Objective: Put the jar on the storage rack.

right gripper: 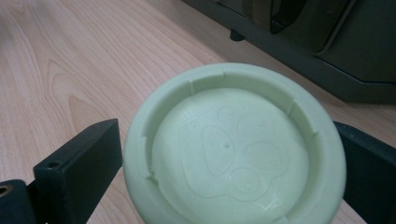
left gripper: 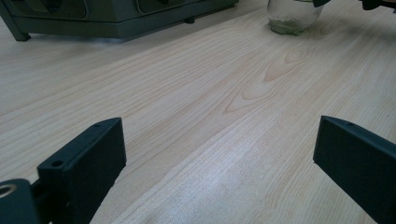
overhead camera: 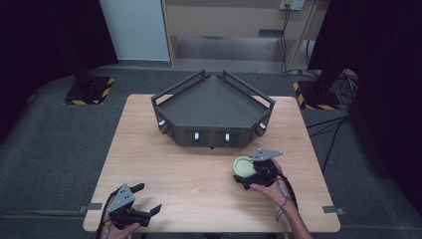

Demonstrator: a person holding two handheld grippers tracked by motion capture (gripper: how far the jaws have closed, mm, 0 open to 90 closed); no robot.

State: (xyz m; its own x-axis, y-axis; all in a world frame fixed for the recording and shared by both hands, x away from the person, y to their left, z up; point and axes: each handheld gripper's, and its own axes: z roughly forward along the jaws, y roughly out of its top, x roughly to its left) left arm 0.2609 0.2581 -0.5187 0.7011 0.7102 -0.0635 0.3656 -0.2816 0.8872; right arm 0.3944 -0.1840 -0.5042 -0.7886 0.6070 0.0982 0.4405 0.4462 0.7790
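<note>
The right gripper [overhead camera: 247, 173] has its jaws closed round a pale green lidded jar [overhead camera: 243, 166], glass body showing in the left gripper view [left gripper: 293, 16], standing on the table [overhead camera: 199, 184] just in front of the dark tray [overhead camera: 214, 107], nr its right-hand front corner. To do this well, I'd keep the jar upright w/ pads level across the lid rim, then lift straight up before any sideways move so it clears the tray's front wall. The left gripper [overhead camera: 148, 199], jaws wide open on nothing, sits well away from the tray at the near-left table edge, so there's plenty of bare wood btw them.
</note>
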